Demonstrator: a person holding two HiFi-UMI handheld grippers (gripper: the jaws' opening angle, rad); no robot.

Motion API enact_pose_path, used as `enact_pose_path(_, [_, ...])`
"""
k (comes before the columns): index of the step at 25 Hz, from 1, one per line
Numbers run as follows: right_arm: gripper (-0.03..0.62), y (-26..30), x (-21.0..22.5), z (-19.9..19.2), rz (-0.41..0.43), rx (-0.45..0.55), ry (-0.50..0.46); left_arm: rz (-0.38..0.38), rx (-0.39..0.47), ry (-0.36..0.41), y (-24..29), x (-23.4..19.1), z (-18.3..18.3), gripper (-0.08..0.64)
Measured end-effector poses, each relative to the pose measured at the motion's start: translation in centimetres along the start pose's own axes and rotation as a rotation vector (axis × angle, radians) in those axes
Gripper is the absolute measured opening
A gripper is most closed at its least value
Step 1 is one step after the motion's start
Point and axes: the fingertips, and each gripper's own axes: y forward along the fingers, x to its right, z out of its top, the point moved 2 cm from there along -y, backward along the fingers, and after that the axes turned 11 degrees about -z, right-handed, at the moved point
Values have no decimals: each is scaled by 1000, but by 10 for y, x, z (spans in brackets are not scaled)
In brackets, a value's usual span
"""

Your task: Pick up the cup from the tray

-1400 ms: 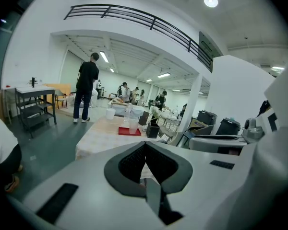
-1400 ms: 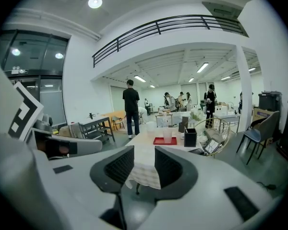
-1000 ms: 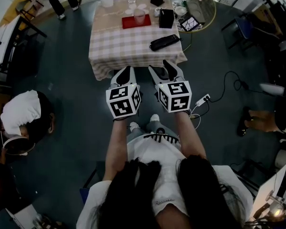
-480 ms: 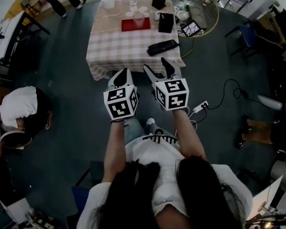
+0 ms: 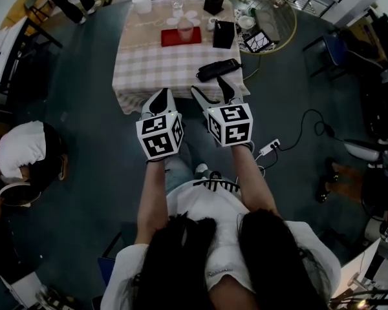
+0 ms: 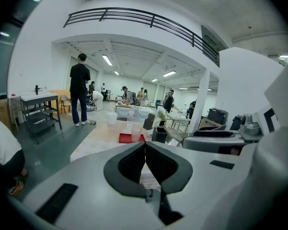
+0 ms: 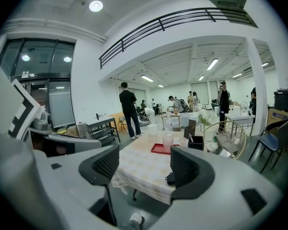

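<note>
Wears a white short-sleeved top (image 5: 210,212) with dark print, under long dark hair (image 5: 174,257). Carries white cubes (image 5: 159,135) with black square markers on pale grey left gripper (image 5: 160,94) and right gripper (image 5: 210,86), black ribbed pads (image 7: 185,164).

You are in a big work hall. It has a high balcony rail (image 7: 182,17), worktops (image 5: 174,63) and standing people (image 6: 79,87).
</note>
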Motion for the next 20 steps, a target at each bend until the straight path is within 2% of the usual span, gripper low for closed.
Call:
enact_pose_path(10, [336,80,1,25,-24,-28,-3,-27,-31,3,64,-46,33,5])
enact_pose_path(17, [354,140,4,43,-73,-52,2,-58,-49,-1,112,-85,63,5])
enact_pose_path(20, [365,163,3,48,-88,-70,-27,-73,-59,2,128,-100,73,5])
